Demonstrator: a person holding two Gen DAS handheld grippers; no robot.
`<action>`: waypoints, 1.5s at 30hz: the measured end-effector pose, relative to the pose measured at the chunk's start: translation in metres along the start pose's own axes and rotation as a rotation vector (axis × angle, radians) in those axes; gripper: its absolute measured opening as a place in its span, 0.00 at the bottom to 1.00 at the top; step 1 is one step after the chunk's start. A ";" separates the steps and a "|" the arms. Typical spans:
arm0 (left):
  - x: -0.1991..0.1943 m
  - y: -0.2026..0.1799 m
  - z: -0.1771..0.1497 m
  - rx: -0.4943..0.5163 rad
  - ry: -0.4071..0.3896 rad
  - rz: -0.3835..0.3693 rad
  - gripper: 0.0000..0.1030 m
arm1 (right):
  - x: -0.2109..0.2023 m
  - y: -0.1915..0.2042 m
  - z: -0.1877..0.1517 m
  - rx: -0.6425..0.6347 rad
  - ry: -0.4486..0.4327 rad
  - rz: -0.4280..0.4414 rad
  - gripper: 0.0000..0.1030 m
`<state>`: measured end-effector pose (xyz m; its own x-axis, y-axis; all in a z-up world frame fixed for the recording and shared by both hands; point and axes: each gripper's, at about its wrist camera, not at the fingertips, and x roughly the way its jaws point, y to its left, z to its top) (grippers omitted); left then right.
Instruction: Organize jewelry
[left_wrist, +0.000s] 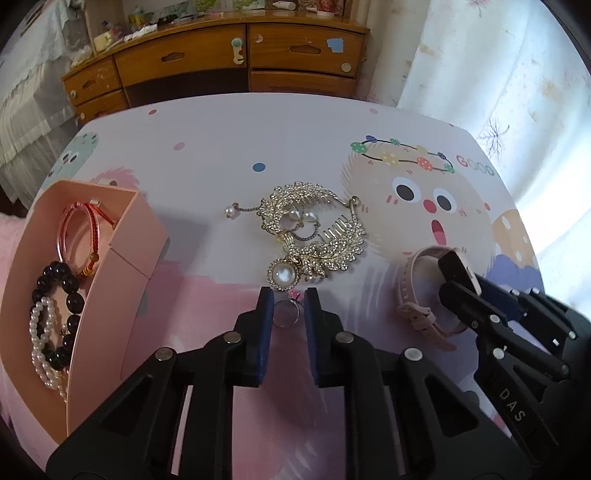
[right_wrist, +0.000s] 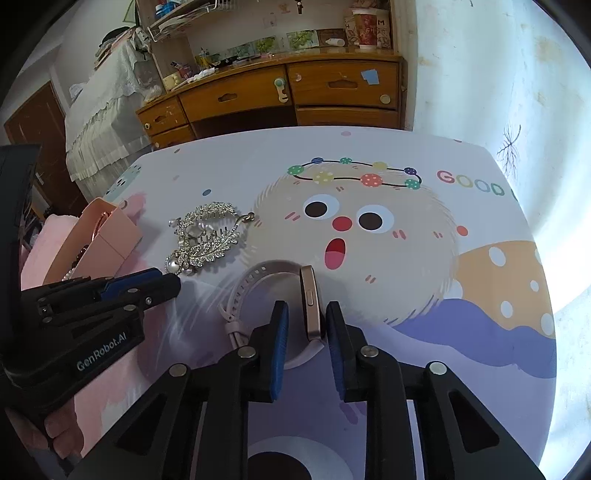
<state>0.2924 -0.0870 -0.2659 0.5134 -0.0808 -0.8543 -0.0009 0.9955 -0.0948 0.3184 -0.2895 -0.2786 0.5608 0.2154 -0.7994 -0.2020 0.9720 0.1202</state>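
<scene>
1 ring (left_wrist: 286, 314); 1 watch (right_wrist: 310, 302); 4 bracelets (left_wrist: 55, 291)

I am looking along my right gripper (right_wrist: 303, 325), its blue pads pressing on the pink watch (right_wrist: 309, 302) on the cartoon tablecloth (right_wrist: 424, 258), while my left gripper (right_wrist: 162, 282) is reaching beside the rhinestone hairpieces (right_wrist: 207, 236).

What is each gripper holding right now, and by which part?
Left gripper pinches the ring by its band; right gripper clamps the pink watch across its case.
</scene>
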 end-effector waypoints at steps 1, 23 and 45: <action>-0.001 0.003 0.001 -0.016 0.004 -0.012 0.10 | 0.000 -0.001 0.000 0.012 -0.001 0.003 0.14; -0.046 0.030 0.005 0.004 0.055 -0.116 0.05 | -0.058 0.034 0.013 0.077 -0.058 -0.046 0.06; -0.112 0.094 0.000 -0.011 -0.076 -0.217 0.05 | -0.010 0.003 -0.007 0.409 0.060 -0.128 0.14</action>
<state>0.2347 0.0157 -0.1792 0.5654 -0.2883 -0.7728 0.1073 0.9547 -0.2777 0.3067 -0.2889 -0.2747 0.5105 0.0970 -0.8544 0.2072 0.9505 0.2317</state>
